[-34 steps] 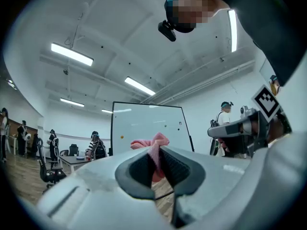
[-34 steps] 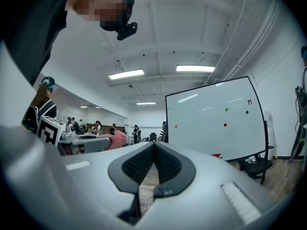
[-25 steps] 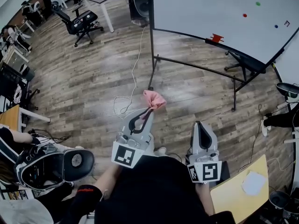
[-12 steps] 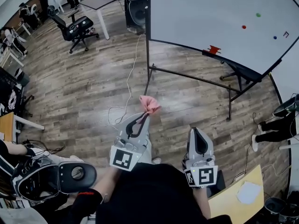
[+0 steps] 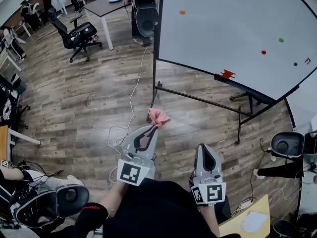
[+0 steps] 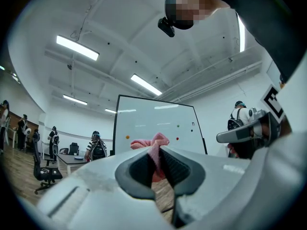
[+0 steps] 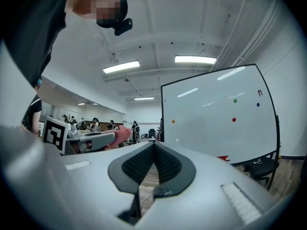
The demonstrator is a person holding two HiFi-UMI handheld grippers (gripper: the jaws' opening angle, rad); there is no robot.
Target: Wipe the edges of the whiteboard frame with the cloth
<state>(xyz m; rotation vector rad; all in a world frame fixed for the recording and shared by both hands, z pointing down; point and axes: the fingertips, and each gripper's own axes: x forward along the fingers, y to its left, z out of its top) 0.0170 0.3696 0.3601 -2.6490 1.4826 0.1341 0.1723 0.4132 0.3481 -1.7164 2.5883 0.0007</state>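
Note:
A crumpled pink cloth point(image 5: 158, 117) sticks out of my left gripper point(image 5: 154, 128), whose jaws are shut on it. The same cloth point(image 6: 154, 143) bunches at the tips of that gripper point(image 6: 157, 150) in the left gripper view. Ahead stands the whiteboard point(image 5: 233, 29) on a black wheeled stand, its dark left frame edge point(image 5: 157, 38) upright and some way beyond the cloth. My right gripper point(image 5: 210, 155) hangs lower right, jaws shut and holding nothing. The right gripper view has that gripper point(image 7: 154, 146) pointing at the whiteboard point(image 7: 216, 114).
A red eraser point(image 5: 227, 74) sits on the board's tray. Coloured magnets dot the board. A white cable point(image 5: 132, 95) trails over the wooden floor left of the stand. Office chairs point(image 5: 74, 31), a table point(image 5: 104, 4) and a black speaker point(image 5: 143, 19) stand at the back left.
The head view has shifted: the whiteboard sits lower and closer in frame. Both grippers keep the same pose, the cloth still held in the left.

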